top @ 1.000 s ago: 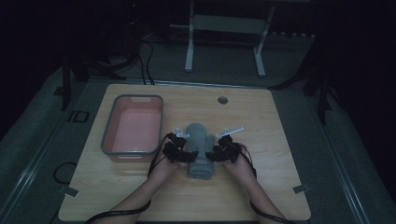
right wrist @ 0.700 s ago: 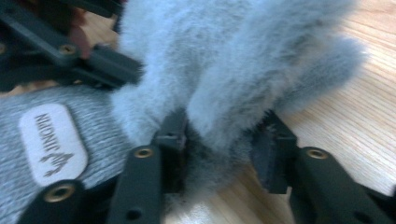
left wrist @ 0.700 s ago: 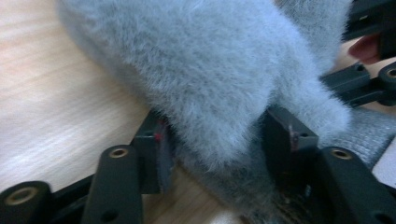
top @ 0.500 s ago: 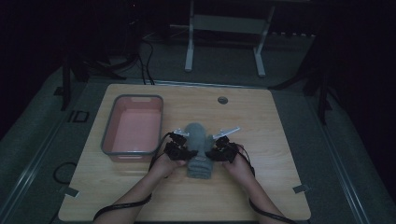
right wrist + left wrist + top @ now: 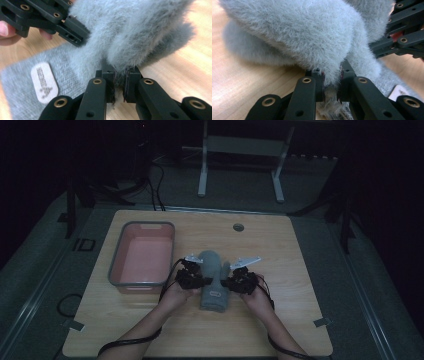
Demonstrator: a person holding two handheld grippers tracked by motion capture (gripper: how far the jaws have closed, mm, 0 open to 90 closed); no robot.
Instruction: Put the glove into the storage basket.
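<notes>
A grey fluffy mitten [image 5: 212, 270] lies in the middle of the wooden table [image 5: 300, 270], cuff toward the person, with a pale label [image 5: 44, 82] on the knit cuff. My left gripper [image 5: 200, 279] is shut on the mitten's left edge, and its jaws pinch the fluffy fabric [image 5: 331, 82]. From the other side my right gripper [image 5: 226, 282] is shut on the right edge, pinching the fur [image 5: 119, 86]. The fluffy part is raised and bunched between the two grippers. The opposite gripper [image 5: 404, 37] [image 5: 50, 17] shows close by in each gripper view.
A pink tray with a grey rim [image 5: 116, 265] stands just left of the mitten and holds nothing. A small round hole [image 5: 238, 227] sits near the table's far edge. Dark floor and a metal stand [image 5: 240, 150] lie beyond.
Both grippers stay pinched on the mitten and have drawn slightly closer together. The mitten remains on the same spot.
</notes>
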